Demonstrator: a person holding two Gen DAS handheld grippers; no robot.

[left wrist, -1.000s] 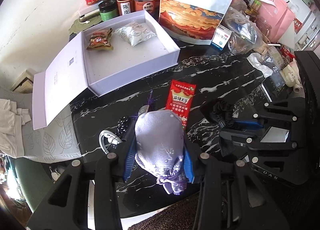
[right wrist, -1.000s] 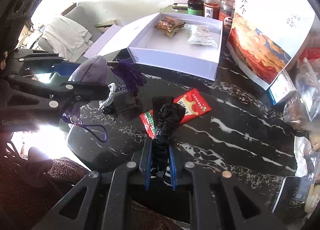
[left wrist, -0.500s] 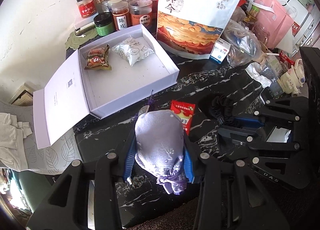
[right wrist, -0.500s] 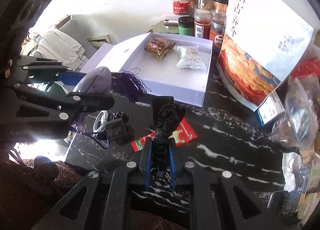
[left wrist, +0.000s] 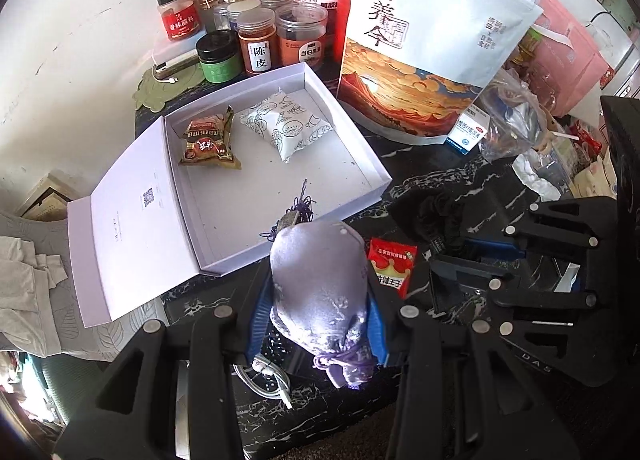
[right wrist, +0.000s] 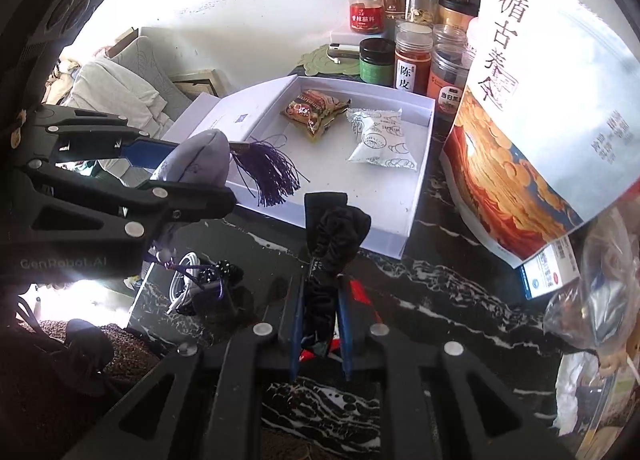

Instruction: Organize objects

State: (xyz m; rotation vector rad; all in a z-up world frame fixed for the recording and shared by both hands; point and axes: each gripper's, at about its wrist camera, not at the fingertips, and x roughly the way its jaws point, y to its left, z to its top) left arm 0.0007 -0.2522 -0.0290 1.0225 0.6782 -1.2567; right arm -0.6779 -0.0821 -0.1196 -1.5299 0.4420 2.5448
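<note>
Left claw (left wrist: 318, 300) gripping sachet (left wrist: 320, 284), tassel (left wrist: 302, 206) partly hidden

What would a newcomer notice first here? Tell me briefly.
The left gripper clamps a shiny lavender pouch, its purple tassel hanging over the open white box. The right gripper pinches a black scrunchie just short of the box. A tall white bag stands behind.

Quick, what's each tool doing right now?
Left tool: closed on the purple pouch, near the white box.
Right tool: closed on the black scrunchie.
</note>
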